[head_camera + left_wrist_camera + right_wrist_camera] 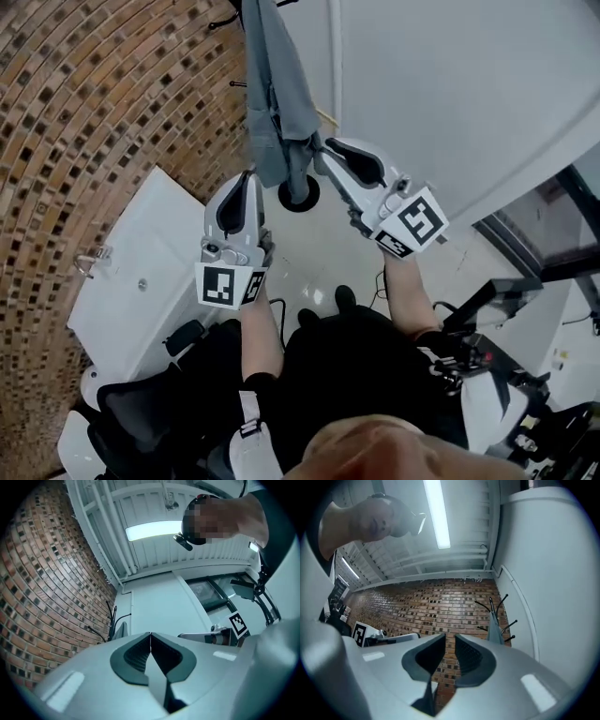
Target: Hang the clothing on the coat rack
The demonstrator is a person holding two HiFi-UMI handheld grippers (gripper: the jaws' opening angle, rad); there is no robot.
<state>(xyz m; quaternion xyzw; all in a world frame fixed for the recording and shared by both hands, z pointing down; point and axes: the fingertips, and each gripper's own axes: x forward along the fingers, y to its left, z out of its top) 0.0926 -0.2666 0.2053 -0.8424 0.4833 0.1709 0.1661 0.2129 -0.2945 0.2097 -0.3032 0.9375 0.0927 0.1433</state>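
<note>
Fingers together on your left gripper (150,638), slightly apart on right gripper (449,641), both empty. Clothing (272,94) on the coat rack (309,200) looks light, limp; pinch a thick fold.

Head view:
- garment (274,89) hangs top centre
- rack base (300,195) directly below garment, on floor
- brick wall (94,103) fills left
- plain wall (469,94) fills right
- left gripper (251,178) just left of rack base
- right gripper (330,150) just right of it, near garment's lower edge
- cabinet (141,272) lower left, against brick wall
</note>
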